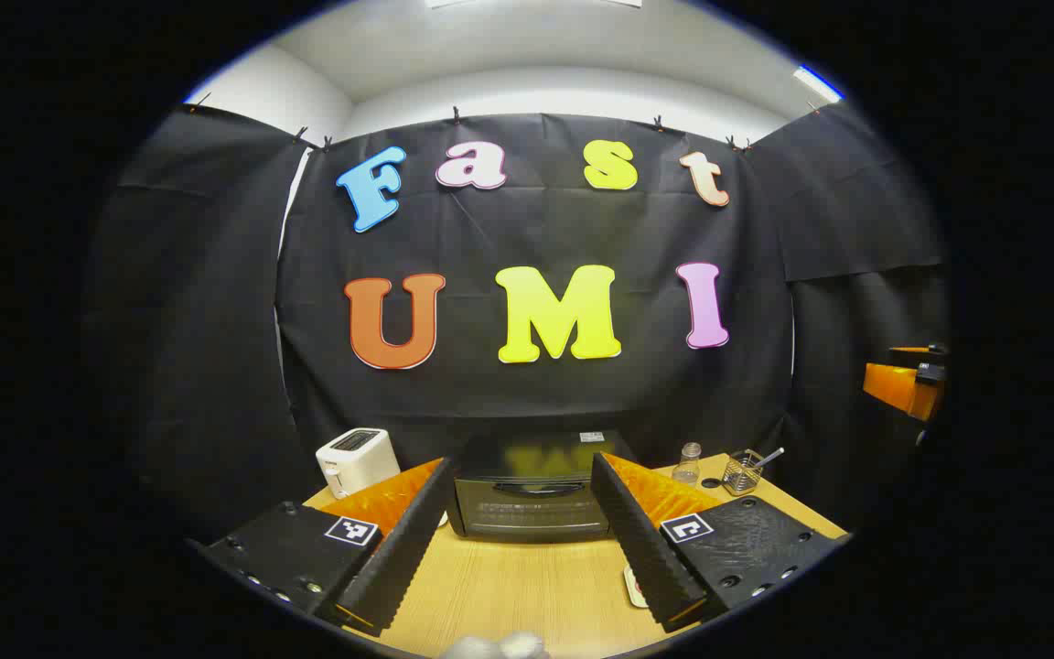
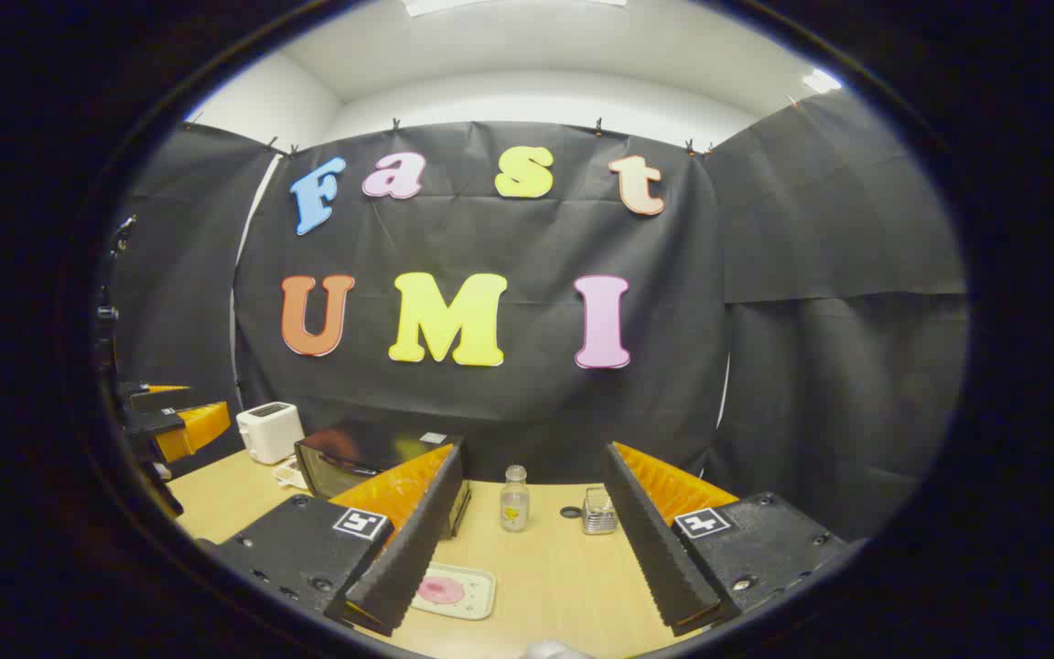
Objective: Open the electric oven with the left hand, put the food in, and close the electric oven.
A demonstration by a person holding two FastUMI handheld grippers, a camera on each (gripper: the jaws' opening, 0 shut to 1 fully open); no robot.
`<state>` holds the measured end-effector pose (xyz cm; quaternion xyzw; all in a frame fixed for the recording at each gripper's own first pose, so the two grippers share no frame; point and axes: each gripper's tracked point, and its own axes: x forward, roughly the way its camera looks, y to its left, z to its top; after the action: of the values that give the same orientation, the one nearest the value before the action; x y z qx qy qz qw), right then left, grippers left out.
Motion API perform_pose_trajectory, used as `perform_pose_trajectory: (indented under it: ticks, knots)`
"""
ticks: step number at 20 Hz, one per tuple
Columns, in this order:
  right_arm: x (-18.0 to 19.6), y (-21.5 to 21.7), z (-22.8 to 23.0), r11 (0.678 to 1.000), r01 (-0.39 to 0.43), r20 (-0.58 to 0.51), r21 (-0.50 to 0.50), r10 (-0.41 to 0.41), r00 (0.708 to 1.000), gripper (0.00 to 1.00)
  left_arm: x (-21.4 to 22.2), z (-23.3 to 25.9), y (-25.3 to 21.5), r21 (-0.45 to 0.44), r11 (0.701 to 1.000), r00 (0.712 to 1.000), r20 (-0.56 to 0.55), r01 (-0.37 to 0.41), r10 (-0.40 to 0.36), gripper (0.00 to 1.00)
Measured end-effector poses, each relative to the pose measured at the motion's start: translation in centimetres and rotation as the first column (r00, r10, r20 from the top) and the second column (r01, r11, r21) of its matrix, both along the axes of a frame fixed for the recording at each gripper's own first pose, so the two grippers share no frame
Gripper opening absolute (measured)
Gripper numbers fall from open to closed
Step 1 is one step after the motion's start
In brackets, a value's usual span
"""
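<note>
Both fingers of the left hand-held gripper point(image 1: 520, 540) stand wide apart above the desk point(image 1: 518, 586), with nothing between them. Framed in that gap, toward the back of the desk, sits the electric oven point(image 1: 532, 499): a dark, boxy unit with a glossy top, a curved handle across the upper edge of its door, and the door closed. Left of the oven stands a white toaster point(image 1: 358, 460). To the right of the oven are a small clear bottle point(image 1: 689, 463) and a wire holder point(image 1: 744, 471) with a utensil in it. A pale edge of the tray point(image 1: 634, 586) shows beside the right finger.

In the right gripper view, the right hand-held gripper point(image 2: 527, 549) is likewise spread open and empty. From left to right: the other hand-held gripper at the far left edge, the toaster point(image 2: 268, 432), the oven point(image 2: 353, 462) seen at an angle, then the bottle point(image 2: 514, 499) and a small glass jar point(image 2: 598, 511). Near the left finger, a pale rectangular tray point(image 2: 477, 595) lies flat on the desk, carrying a round pink food item point(image 2: 440, 590).
</note>
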<state>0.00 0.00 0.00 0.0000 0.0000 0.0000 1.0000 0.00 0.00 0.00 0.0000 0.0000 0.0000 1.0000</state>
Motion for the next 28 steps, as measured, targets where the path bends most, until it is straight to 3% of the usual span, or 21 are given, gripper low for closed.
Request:
perform_pose_trajectory:
  ticks: [14, 20, 28]
  knots:
    - [-0.8, 0.6, -0.6, 1.0, 0.008, -0.024, 0.009, -0.008, 1.0, 0.96, 1.3, -0.3, 0.9, 0.017, 1.0, 1.0, 0.011, 0.007, -0.007, 0.96]
    - [-1.2, 0.5, -1.0, 0.999, 0.035, -0.056, 0.007, -0.035, 0.998, 0.96, 5.7, -1.5, -0.5, -0.004, 0.999, 0.999, 0.016, 0.05, -0.05, 0.96]
    - [-2.1, -0.8, -1.6, 0.994, 0.108, -0.101, -0.03, -0.11, 0.989, 0.96, 14.7, -5.8, -2.2, -0.023, 0.996, 0.996, -0.033, 0.084, -0.084, 0.96]
